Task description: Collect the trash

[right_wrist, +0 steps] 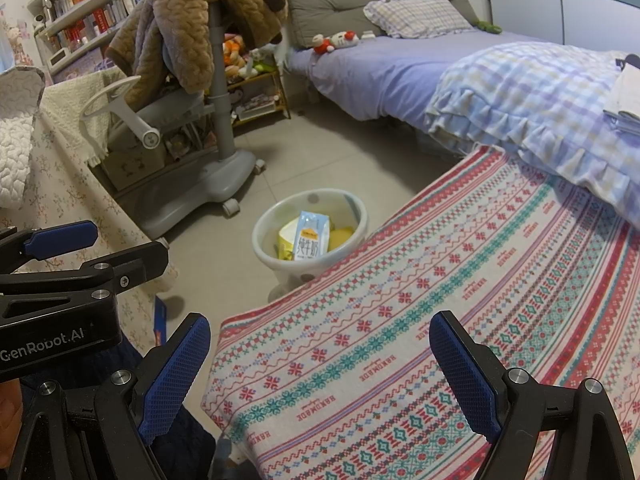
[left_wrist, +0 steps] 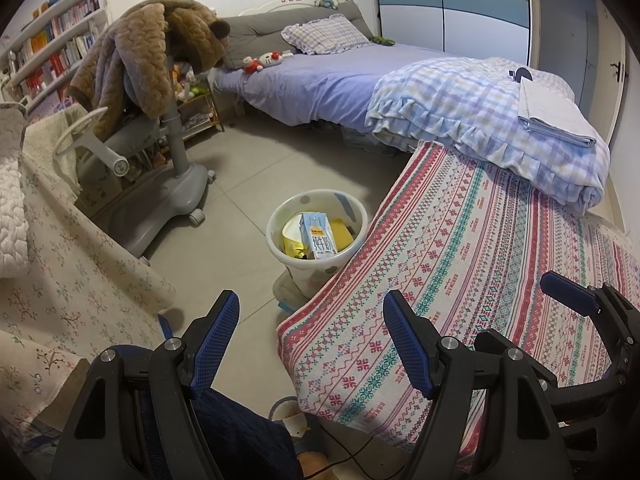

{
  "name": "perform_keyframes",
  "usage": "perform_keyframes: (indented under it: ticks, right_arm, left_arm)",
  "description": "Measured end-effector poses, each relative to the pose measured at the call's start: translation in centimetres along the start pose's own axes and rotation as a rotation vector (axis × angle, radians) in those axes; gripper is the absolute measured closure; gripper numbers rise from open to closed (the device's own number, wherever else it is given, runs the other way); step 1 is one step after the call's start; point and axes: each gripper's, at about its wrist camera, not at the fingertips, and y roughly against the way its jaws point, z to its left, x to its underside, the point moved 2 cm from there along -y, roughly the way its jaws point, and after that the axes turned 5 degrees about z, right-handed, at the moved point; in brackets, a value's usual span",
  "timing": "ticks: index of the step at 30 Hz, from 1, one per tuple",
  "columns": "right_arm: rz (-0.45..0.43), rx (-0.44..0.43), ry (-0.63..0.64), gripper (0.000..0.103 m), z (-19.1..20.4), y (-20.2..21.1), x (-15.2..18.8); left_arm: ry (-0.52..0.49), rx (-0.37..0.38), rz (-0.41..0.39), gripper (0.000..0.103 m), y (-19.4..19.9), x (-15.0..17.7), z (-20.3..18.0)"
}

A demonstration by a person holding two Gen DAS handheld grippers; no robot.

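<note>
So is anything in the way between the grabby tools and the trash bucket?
Nothing visible blocks it. Both tools, left and right, are open and empty. Bare floor leads to the white bin; the patterned cloth only borders it on the right.

Milk carton (left_wrist: 317,236) upright in bin (left_wrist: 276,216)

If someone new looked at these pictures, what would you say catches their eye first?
Probably the white polka-dot plastic bin on the grey tiled floor, with a blue-and-white milk carton standing in it among yellow packaging. Next, the red-and-teal patterned cloth spread beside the bin. The left claw and right claw both hang open and empty in the foreground.
</note>
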Motion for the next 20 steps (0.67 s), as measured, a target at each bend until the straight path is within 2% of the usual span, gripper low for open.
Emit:
perform_keyframes:
  ticks: [20]
  right_arm:
    - [0.0, 0.001, 0.003, 0.01, -0.43, -0.18, 0.12]
  left_arm:
    - [0.008, -0.004, 0.008, 0.025, -0.28, 0.23, 0.04]
